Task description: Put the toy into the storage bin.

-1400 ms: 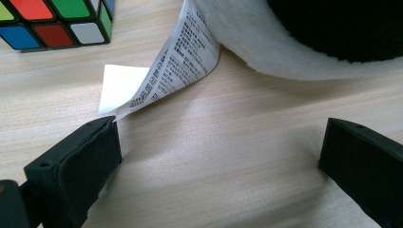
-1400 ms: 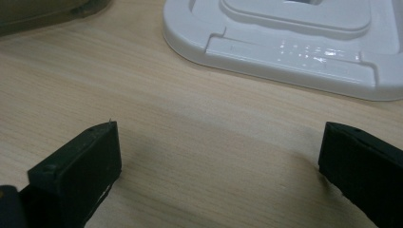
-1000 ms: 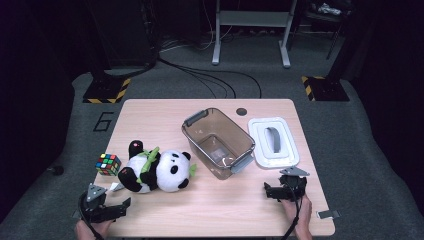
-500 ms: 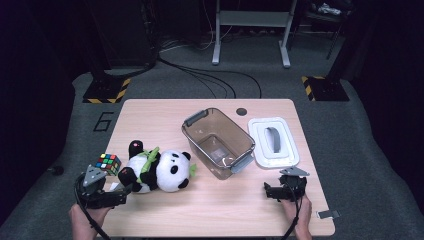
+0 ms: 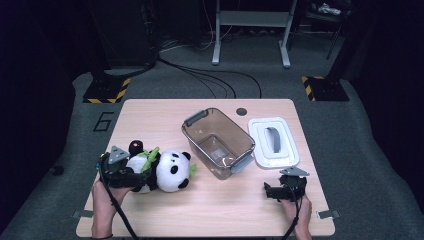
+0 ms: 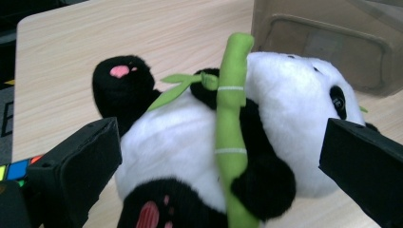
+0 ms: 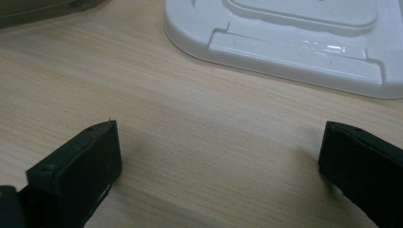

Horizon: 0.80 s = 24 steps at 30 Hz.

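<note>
A black-and-white panda plush (image 5: pixel 167 170) lies on its back at the table's left, hugging a green bamboo stalk (image 6: pixel 230 128). My left gripper (image 5: pixel 136 176) is open, its jaws standing either side of the panda's (image 6: pixel 290 109) belly and legs without closing on it; in its own view the left gripper (image 6: pixel 223 156) has the plush between the jaws. A corner of a colour cube (image 6: pixel 14 168) peeks out behind the left jaw. My right gripper (image 5: pixel 270 190) rests low at the front right, open over bare wood, and the right gripper (image 7: pixel 218 156) holds nothing.
A clear brown-tinted bin (image 5: pixel 218 142) with grey handles stands empty mid-table, right of the panda. Its white lid (image 5: pixel 274 142) lies flat beyond the right gripper, and the lid's edge (image 7: pixel 294 57) is close ahead of the jaws. A round hole (image 5: pixel 242 111) marks the far tabletop.
My left gripper has moved from the front-left table edge forward and right onto the panda, and it now covers the colour cube in the high view. The right gripper stayed still.
</note>
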Each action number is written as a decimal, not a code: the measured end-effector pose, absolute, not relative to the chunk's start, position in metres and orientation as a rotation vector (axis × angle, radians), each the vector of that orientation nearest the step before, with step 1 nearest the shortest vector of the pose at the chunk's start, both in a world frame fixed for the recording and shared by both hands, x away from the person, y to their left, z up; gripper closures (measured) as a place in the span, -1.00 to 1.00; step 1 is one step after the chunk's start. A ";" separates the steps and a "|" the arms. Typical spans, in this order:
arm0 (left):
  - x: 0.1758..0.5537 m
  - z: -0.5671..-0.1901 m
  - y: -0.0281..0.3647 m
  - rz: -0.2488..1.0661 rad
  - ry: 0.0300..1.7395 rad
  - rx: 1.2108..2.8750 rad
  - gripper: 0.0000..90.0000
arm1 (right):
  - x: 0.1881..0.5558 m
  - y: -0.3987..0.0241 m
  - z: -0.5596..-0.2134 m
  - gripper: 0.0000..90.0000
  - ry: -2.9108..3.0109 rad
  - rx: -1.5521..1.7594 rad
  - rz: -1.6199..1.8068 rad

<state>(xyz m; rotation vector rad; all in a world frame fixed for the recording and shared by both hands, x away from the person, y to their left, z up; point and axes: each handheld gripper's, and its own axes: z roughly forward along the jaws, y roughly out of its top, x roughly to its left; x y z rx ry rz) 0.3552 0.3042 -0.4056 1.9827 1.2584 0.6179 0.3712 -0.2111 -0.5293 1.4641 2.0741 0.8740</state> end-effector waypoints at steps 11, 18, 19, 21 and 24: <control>0.382 -0.412 0.286 0.603 1.257 2.037 -0.83 | 0.371 -0.211 -0.529 -1.00 2.076 1.462 0.873; 0.391 -0.418 0.278 0.622 1.280 2.088 -0.37 | 0.371 -0.211 -0.529 -1.00 2.073 1.464 0.876; 0.392 -0.420 0.276 0.630 1.284 2.093 -0.32 | 0.371 -0.211 -0.529 -1.00 2.073 1.465 0.875; 0.394 -0.424 0.274 0.635 1.288 2.114 -0.16 | 0.371 -0.211 -0.529 -1.00 2.068 1.470 0.880; 0.394 -0.428 0.273 0.653 1.296 2.100 0.06 | 0.371 -0.211 -0.529 -1.00 2.072 1.465 0.876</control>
